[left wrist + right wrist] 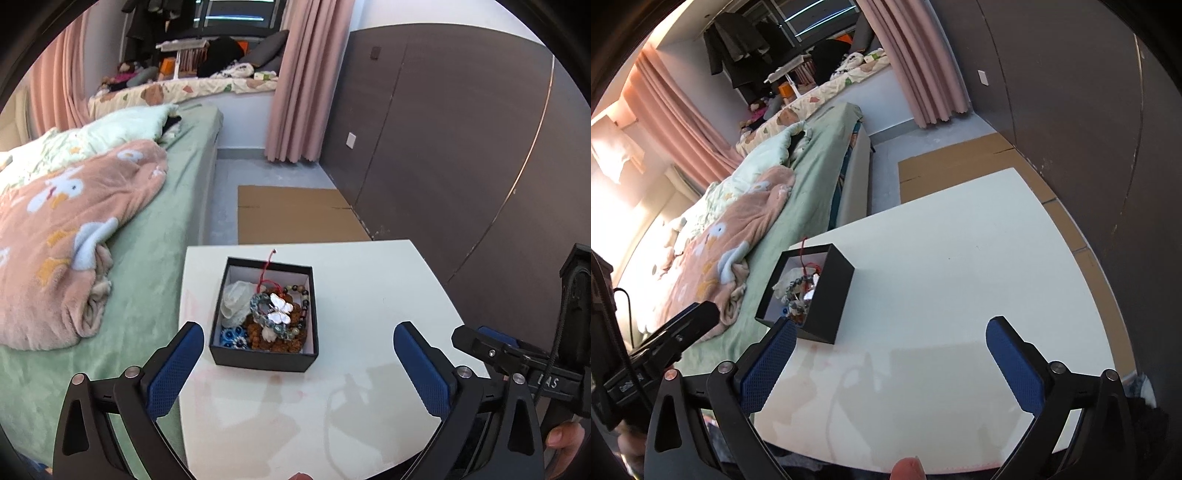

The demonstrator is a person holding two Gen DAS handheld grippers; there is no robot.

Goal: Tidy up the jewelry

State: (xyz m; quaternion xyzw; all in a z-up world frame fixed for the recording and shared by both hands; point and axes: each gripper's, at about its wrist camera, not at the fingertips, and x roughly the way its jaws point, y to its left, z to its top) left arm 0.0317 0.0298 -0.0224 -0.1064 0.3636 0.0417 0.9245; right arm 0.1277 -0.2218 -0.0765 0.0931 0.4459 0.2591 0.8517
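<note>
Left gripper (298, 345): I hold it spread wide and empty, low over the white table (369, 295), with the black box (263, 360) just ahead between its fingers.
Right gripper (891, 341): also spread wide, nothing in it, over bare tabletop; the box sits off by its left finger.
Jewelry: all of it is piled in the box, a butterfly piece (279, 308) on top of a blue-green bead bracelet (258, 308), brown beads (273, 338) below, blue flower pieces (232, 338) in the near corner.
Red cord (266, 266): it trails over the far wall of the box.
Risk, tangling: I judge that lifting one piece would drag others along, since they overlap.
Risk, tipping: the box looks light and stands near the table's bed-side edge; a nudge could push it off.
Risk, snagging: the cord could catch on the wall.
In the way: the box walls crowd my fingers.
Around: bed (173, 206) with pink blanket (74, 229) alongside, cardboard (295, 214) on the floor beyond, dark wall panel (461, 147) to the right.
</note>
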